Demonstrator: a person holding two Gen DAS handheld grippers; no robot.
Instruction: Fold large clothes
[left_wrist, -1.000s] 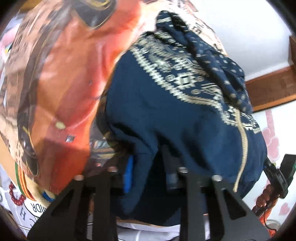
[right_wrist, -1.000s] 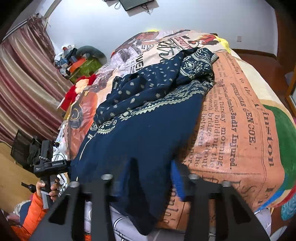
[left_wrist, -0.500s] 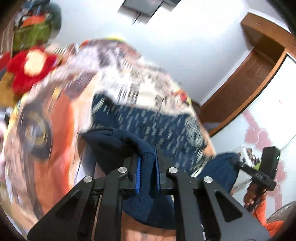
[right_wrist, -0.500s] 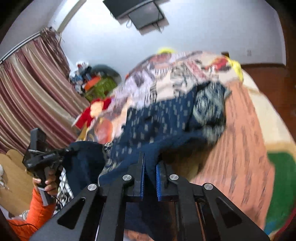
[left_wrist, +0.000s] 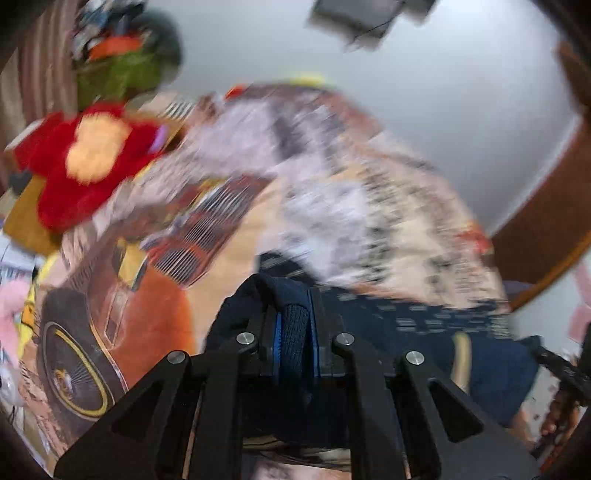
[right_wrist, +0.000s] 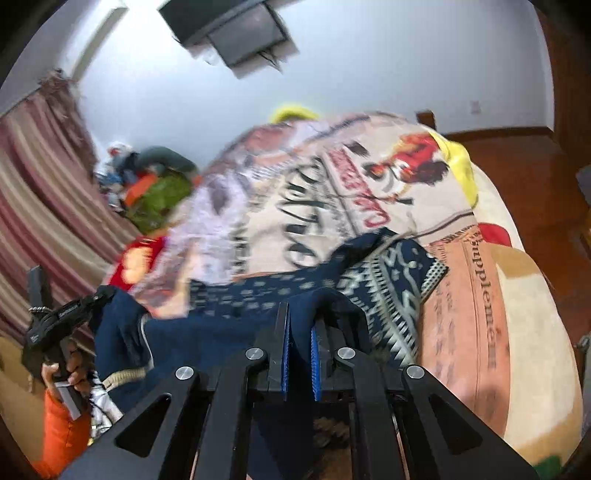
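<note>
Both the left gripper (left_wrist: 294, 334) and the right gripper (right_wrist: 299, 354) clamp folds of the navy patterned sweater (right_wrist: 384, 291), which stretches between them above the printed bedspread (right_wrist: 461, 295).

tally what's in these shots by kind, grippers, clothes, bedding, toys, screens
grippers: 2, left gripper and right gripper, jaws shut on the navy sweater
clothes: 1, navy sweater
bedding: 1, printed bedspread
toys: 1, red plush toy
screens: 1, wall screen
total: 6
</note>
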